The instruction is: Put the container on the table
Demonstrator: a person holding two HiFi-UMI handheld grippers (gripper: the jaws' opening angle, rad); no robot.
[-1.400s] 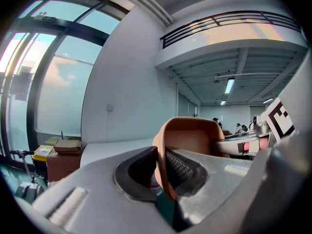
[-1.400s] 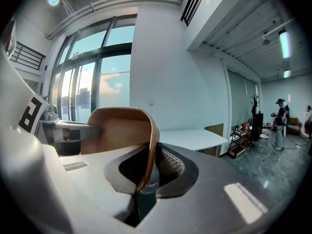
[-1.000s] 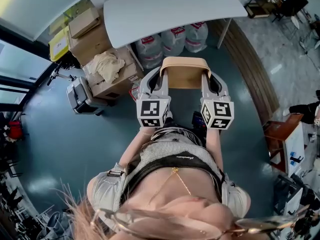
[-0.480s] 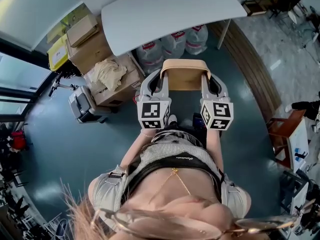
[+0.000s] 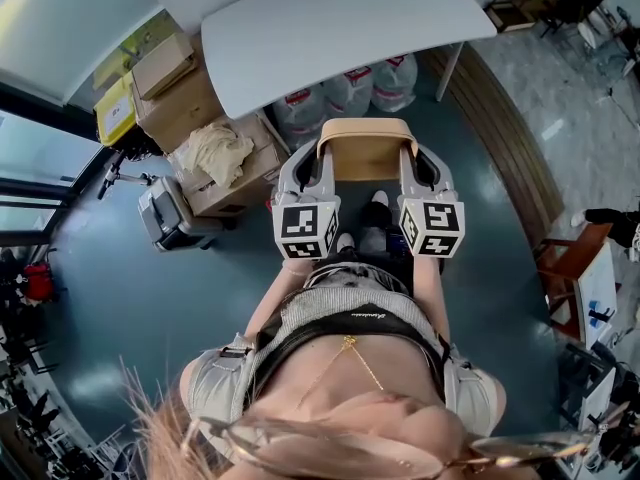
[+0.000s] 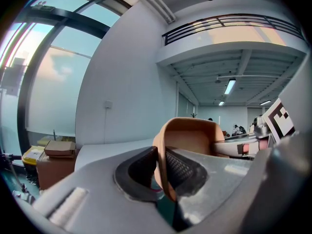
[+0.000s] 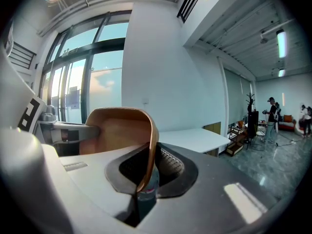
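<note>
The left gripper [image 6: 161, 172] is clamped on one side wall of a tan, smooth plastic container with rounded corners [image 6: 192, 135]. Its dark ribbed pads press the thin wall from inside and outside. The right gripper [image 7: 148, 167] pinches the opposite wall the same way, so the container hangs between the two. In the head view its hollow shows from above. It is in the air over the glossy teal floor [image 5: 150, 298], near the front edge of the white table with the curved edge [image 5: 340, 28], and not yet on it.

This looks like the carrying step, with the setting down not yet begun. The next move likely calls for both grippers to go forward together and level until the base is over the tabletop. They would then lower it and spread their jaws only once it rests there. The wall looks thin and may flex if the grippers drift apart.

Clear water jugs with red labels [image 5: 348, 83] stand under the table, with brown cardboard boxes [image 5: 180, 88] beside them.
</note>
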